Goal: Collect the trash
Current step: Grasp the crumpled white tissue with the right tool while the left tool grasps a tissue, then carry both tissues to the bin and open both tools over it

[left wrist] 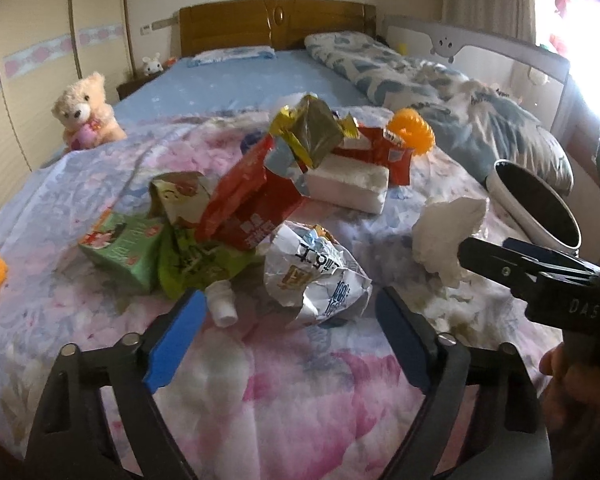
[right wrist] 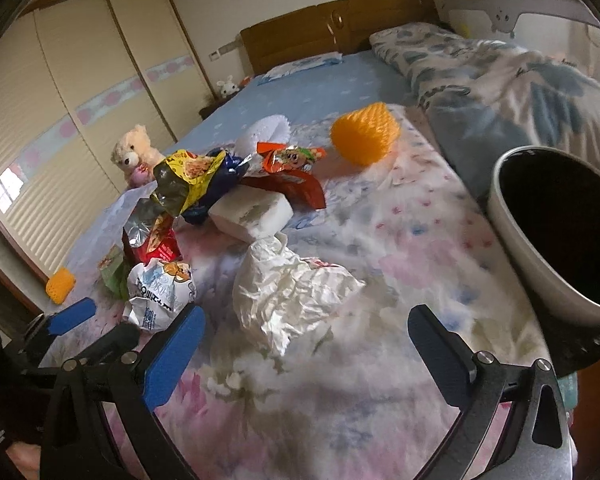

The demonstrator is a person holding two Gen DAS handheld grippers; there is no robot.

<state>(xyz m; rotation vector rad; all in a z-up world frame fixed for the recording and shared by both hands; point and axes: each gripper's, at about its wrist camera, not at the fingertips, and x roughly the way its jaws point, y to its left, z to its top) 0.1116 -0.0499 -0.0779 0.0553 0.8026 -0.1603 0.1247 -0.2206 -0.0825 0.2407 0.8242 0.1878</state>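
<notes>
The crumpled wrapper on the bed is best approached squarely by the released left claw, while the tissue is faced by the released right claw, bin alongside.

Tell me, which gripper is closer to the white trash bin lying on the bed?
Right. The right gripper is open beside the white bin, which lies just to its right. The left gripper, open too, sits farther away, over by the crumpled wrapper.
</notes>
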